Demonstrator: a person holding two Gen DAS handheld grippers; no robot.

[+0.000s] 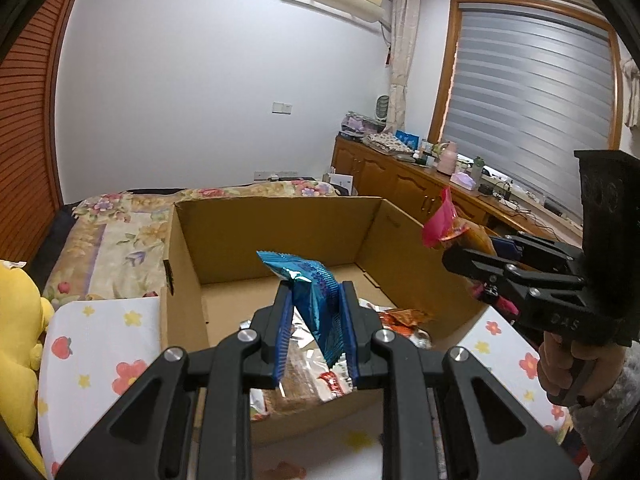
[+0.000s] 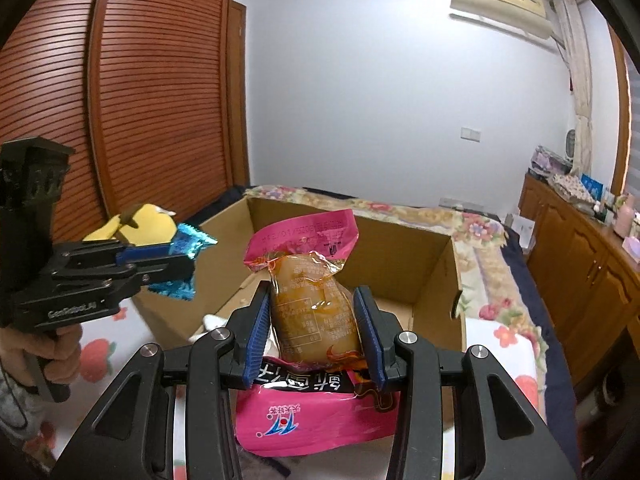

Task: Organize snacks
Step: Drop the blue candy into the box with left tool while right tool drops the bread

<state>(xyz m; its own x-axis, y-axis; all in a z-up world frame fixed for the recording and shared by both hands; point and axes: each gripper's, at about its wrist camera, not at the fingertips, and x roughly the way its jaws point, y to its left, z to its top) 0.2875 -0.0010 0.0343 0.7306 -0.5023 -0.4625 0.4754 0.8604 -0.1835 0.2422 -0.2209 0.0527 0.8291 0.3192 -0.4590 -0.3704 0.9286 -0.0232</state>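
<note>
My left gripper [image 1: 316, 304] is shut on a shiny blue snack packet [image 1: 314, 292] and holds it above the near part of an open cardboard box [image 1: 280, 232]. My right gripper [image 2: 314, 312] is shut on a pink and orange snack pouch [image 2: 312, 300], held over the box's [image 2: 436, 268] near edge. The right gripper also shows in the left wrist view [image 1: 468, 256] with the pink pouch [image 1: 444, 220] at the box's right wall. The left gripper shows in the right wrist view [image 2: 180, 264] with the blue packet [image 2: 188, 244]. Several snack packets [image 1: 404, 316] lie on the box floor.
The box stands on a white cloth with flower and strawberry print [image 1: 100, 352] on a bed with a floral quilt [image 1: 116, 236]. A yellow plush toy [image 1: 20, 336] lies at the left. A wooden cabinet [image 1: 404, 184] with clutter runs along the window wall at the right.
</note>
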